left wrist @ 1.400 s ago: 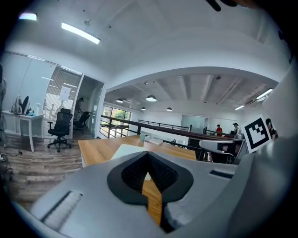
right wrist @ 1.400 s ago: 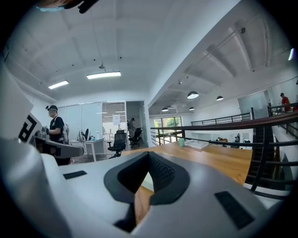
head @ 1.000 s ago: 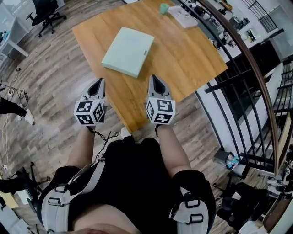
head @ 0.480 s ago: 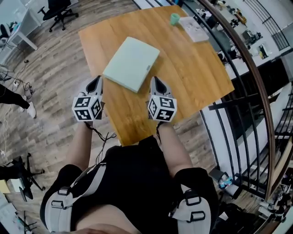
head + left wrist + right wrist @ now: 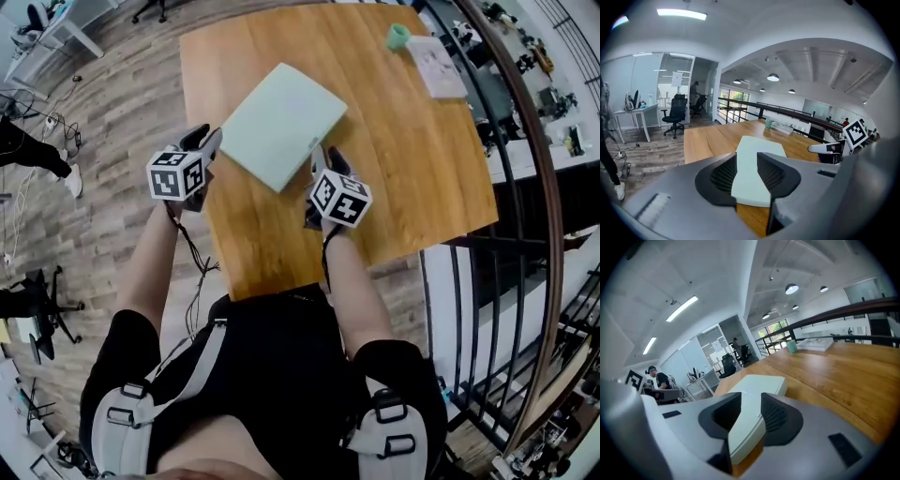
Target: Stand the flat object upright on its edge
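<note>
The pale green flat box [image 5: 281, 125] lies flat on the wooden table [image 5: 403, 159], its near corner pointing back between the grippers. The left gripper [image 5: 208, 141] flanks its left corner and the right gripper [image 5: 328, 161] its right edge, equally close. Both jaws have just been opening and grip nothing. A second ago they hung shut, back at the table's near edge.
</note>
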The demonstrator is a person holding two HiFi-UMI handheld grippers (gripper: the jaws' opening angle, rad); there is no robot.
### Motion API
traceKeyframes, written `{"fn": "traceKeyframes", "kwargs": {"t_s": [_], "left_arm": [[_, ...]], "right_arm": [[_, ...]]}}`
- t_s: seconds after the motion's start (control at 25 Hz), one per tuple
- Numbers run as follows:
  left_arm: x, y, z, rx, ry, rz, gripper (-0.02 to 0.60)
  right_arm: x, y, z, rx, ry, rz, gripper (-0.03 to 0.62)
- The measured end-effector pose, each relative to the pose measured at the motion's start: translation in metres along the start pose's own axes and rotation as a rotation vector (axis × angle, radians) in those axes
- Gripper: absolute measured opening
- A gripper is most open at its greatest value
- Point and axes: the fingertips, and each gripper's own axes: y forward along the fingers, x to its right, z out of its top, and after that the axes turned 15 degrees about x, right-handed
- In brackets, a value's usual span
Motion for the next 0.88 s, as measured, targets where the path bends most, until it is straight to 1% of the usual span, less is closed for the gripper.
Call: {"fn": "traceKeyframes", "kwargs": {"t_s": [0.04, 0.12, 0.28, 0.32, 0.44, 0.56, 0.68, 0.88], "left_arm": [[-0.004, 0.008, -0.003, -0.022, -0.005, -0.008, 0.131], [-0.011, 0.024, -0.010, -0.074, -0.008, -0.029, 0.146], [-0.021, 0.058, -0.026, -0.205, -0.009, -0.107, 0.169], [-0.025, 0.067, -0.028, -0.227, -0.009, -0.112, 0.170], [-0.037, 0.093, -0.038, -0.285, -0.023, -0.097, 0.172], [-0.040, 0.114, -0.055, -0.363, -0.065, -0.135, 0.172], [-0.045, 0.127, -0.071, -0.444, -0.085, -0.177, 0.172], [-0.053, 0.145, -0.085, -0.507, -0.100, -0.190, 0.172]], "right_arm": [[0.005, 0.006, -0.005, -0.024, 0.024, -0.001, 0.119], [0.011, 0.016, -0.015, -0.063, 0.063, 0.003, 0.140], [0.019, 0.034, -0.033, -0.134, 0.156, 0.006, 0.167], [0.022, 0.038, -0.038, -0.152, 0.188, 0.003, 0.170], [0.031, 0.046, -0.052, -0.209, 0.272, -0.001, 0.176], [0.034, 0.053, -0.062, -0.251, 0.308, 0.007, 0.178], [0.029, 0.061, -0.067, -0.275, 0.325, 0.024, 0.179], [0.027, 0.073, -0.073, -0.305, 0.380, 0.030, 0.184]]}}
